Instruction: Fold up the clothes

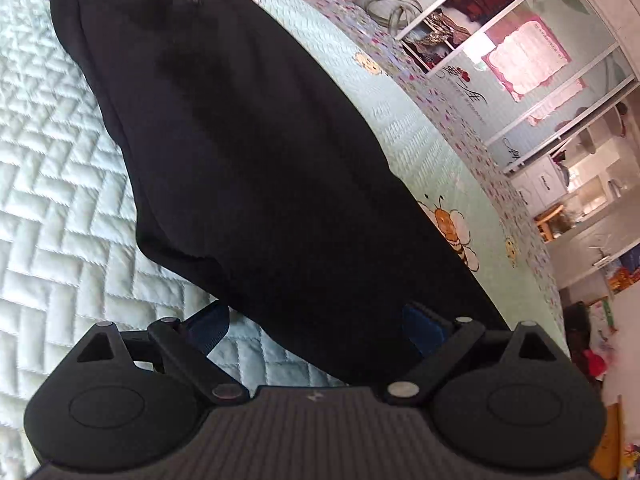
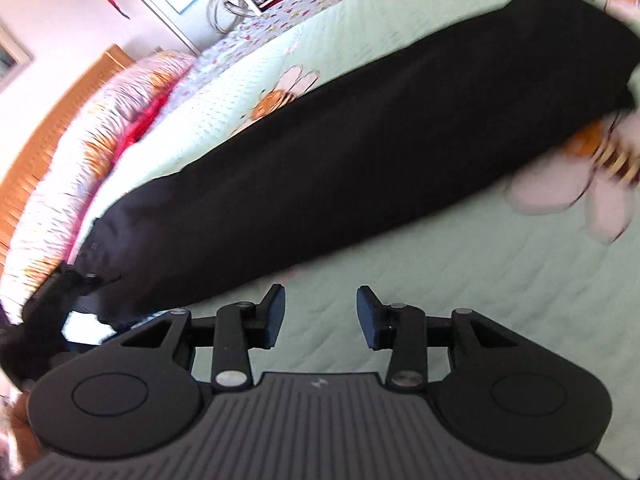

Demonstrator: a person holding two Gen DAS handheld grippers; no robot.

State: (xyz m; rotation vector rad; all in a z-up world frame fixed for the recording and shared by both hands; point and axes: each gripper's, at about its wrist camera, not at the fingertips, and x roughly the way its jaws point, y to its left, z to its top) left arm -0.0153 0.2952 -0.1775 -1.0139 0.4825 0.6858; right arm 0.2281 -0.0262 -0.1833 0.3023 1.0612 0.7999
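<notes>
**Mei:** While both tools hang over the bed, which one is nearer to the cloth?

**Tomas:** It is the left gripper (image 1: 316, 326). Its blue pads (image 1: 424, 320) stand wide apart, and the near end of the black garment (image 1: 240, 152) lies between them. I cannot tell if the pads press on the cloth, because the fabric hides the inner sides.

**Mei:** And the right gripper (image 2: 321, 314)?

**Tomas:** Its jaws are partly open, with only the pale green quilt (image 2: 440, 280) visible in the gap. It holds nothing. The garment's edge is just beyond its fingertips, not touching them.

**Mei:** Where does the garment lie?

**Tomas:** Flat on the quilt, as one long dark band. In the right wrist view it runs from the lower left to the upper right, and the left gripper shows at its lower left end. It partly covers a printed bee (image 2: 276, 100) on the quilt.

**Mei:** And farther away?

**Tomas:** A flowered pillow (image 2: 100, 128) against a wooden headboard (image 2: 52, 120). In the left wrist view, glass-fronted cabinets (image 1: 540, 60) stand behind the bed.
</notes>
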